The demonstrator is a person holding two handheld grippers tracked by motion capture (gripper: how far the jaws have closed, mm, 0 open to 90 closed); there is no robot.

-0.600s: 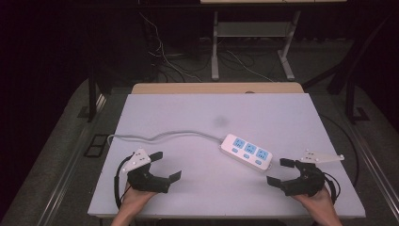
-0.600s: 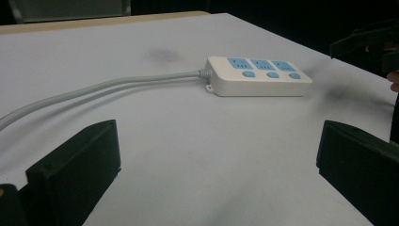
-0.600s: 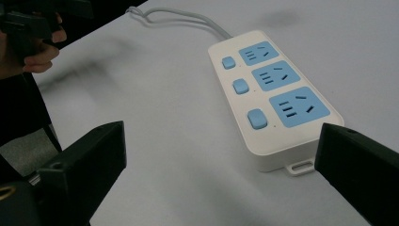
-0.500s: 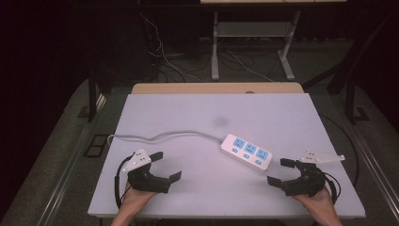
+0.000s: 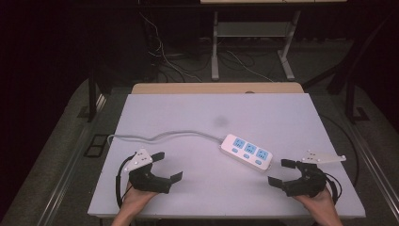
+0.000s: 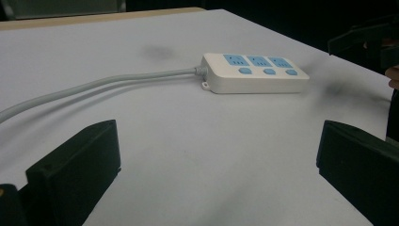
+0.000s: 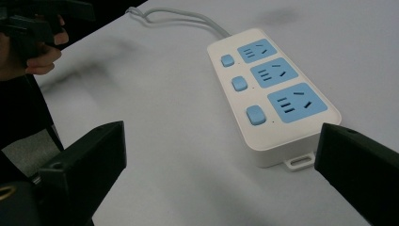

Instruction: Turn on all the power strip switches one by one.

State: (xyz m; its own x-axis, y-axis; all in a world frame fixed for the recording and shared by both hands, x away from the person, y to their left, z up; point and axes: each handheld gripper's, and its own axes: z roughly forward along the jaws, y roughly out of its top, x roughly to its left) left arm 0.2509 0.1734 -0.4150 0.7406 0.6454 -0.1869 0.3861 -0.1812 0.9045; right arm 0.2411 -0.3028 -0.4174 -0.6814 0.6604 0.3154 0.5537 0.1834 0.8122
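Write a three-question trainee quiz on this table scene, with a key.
1. True or false: the right gripper is clamped on the power strip.
2. How many blue sockets does the power strip have?
3. Which gripper is nearer the strip: A) the left gripper, B) the right gripper?

Key:
1. False; its jaws stand open, clear of the strip.
2. Three.
3. B.

The power strip [image 5: 246, 151] lies on the table [image 5: 188, 108] right of centre, toward the near edge; its cable [image 5: 160, 136] runs to the left edge. Left gripper [image 5: 165, 165] sits near-left, right gripper [image 5: 281, 171] near-right.
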